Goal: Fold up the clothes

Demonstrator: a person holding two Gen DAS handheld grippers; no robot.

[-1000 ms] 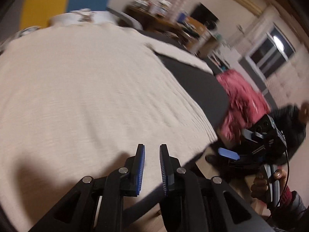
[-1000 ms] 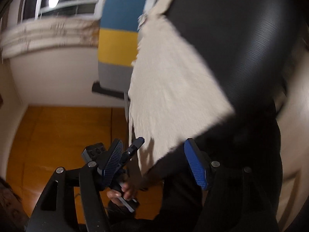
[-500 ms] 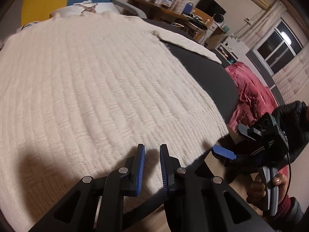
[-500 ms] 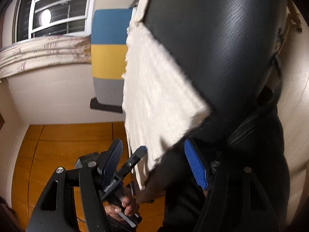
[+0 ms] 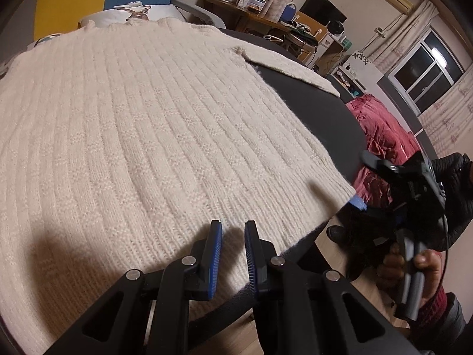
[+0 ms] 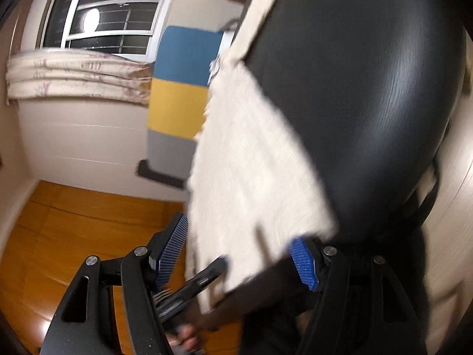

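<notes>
Cream knit sweater (image 5: 153,124) lies flat on the black surface (image 5: 334,118); the fold has not begun. Left claw (image 5: 233,230) is narrowly parted and empty above the hem. Right claw (image 6: 242,254) gapes wide around the hem corner, ungripped; it must close next.

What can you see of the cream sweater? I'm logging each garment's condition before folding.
The cream sweater is a thick ribbed knit with blocky texture, spread flat and unfolded on a black table. One sleeve lies out across the tabletop; the hem reaches the near table edge. Nothing grips it: the left gripper hovers at the hem, the right gripper straddles its corner, fingers apart.
</notes>
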